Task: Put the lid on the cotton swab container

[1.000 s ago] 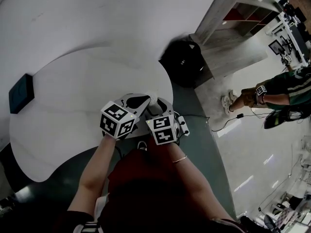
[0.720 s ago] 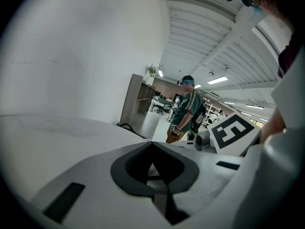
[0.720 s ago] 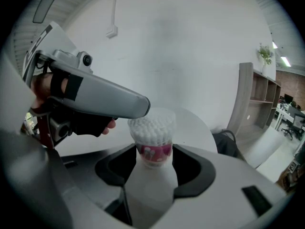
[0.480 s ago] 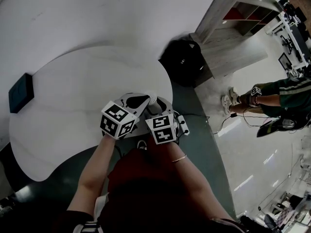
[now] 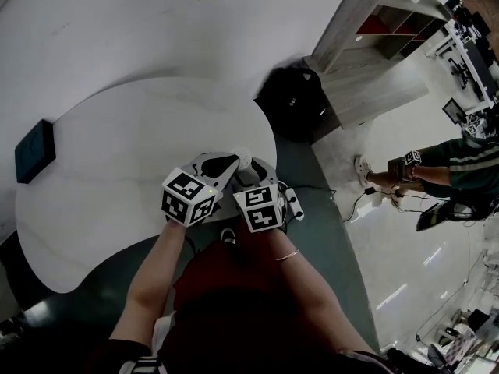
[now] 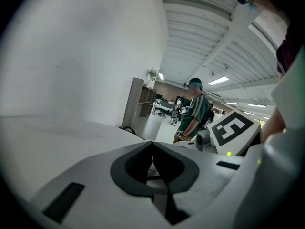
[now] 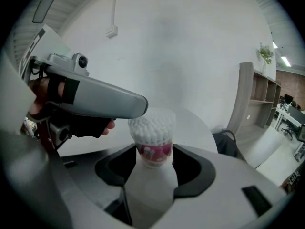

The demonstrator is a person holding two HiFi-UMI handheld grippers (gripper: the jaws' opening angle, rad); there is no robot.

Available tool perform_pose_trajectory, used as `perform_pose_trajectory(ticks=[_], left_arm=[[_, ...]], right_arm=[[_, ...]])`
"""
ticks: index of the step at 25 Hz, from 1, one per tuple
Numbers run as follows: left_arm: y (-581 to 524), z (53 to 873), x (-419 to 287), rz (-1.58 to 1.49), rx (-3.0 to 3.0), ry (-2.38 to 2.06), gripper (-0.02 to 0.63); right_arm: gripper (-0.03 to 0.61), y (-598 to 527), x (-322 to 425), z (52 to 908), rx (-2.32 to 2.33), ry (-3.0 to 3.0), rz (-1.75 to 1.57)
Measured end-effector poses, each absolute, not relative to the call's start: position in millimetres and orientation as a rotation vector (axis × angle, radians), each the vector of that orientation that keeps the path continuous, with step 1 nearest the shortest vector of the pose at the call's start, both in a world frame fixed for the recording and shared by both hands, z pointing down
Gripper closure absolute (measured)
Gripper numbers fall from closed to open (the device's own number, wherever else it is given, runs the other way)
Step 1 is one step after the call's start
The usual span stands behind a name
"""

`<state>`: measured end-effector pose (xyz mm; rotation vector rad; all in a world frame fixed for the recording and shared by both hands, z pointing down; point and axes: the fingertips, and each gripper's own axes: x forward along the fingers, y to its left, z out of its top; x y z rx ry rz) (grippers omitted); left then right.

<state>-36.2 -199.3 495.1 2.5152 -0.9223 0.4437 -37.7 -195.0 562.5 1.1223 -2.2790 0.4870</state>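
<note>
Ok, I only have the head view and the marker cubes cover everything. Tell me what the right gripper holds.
Observer: The right gripper is shut on the cotton swab container, whose swab tips show above its jaws.
Operator: Now the left one.
Observer: The left gripper has its jaws closed together; I see nothing between them.
Operator: Say where its tip is.
Observer: The right gripper view puts it at the container's top; I can't tell whether it touches.
</note>
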Motion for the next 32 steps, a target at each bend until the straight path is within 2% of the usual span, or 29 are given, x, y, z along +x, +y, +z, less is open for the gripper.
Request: perform_pose_trajectory(ticks=[13, 32], left_arm=[[-176, 501, -75, 0.341, 2.383, -1.024, 0.59], [-148, 489, -85, 0.312, 2.403, -1.071, 0.589]], right_arm=[[0.328, -194, -36, 563, 1.132, -2.264, 0.483], [0.328, -169, -24, 552, 1.208, -2.274, 0.478]])
